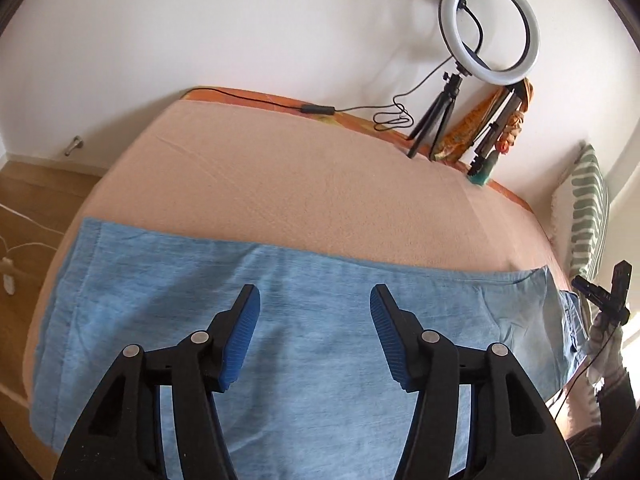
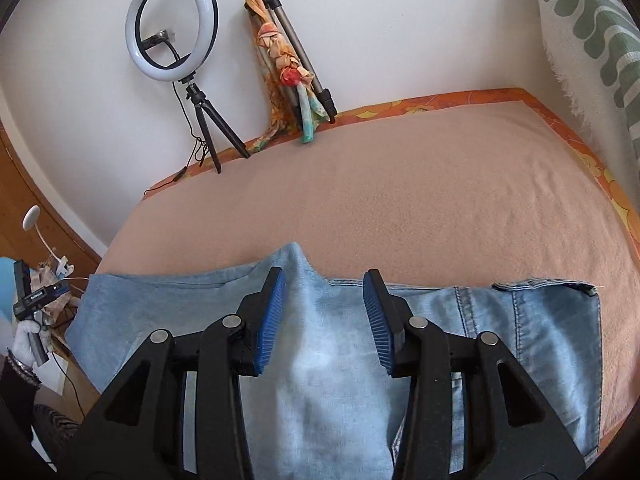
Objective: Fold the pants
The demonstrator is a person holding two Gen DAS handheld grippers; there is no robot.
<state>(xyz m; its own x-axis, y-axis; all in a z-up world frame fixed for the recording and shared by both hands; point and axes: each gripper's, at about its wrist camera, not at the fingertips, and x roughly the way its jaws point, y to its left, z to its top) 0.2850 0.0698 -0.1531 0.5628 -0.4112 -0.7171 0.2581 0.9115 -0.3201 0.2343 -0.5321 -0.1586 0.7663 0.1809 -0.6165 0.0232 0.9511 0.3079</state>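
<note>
Denim jeans [image 1: 304, 320] lie flat along the near edge of your bed [image 1: 304, 184], legs left and waistband right, so your left tool [image 1: 315, 332] and right tool [image 2: 325, 322] hover above them, both spread wide and empty, apparently ready to pinch.

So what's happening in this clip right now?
A person holding a gripper in each hand is folding light blue jeans laid across a bed with a peach blanket. Both grippers hang open above the denim, gripping nothing: the left gripper over the leg section, the right gripper near the crotch point and waistband. A ring light on a tripod stands by the wall.
</note>
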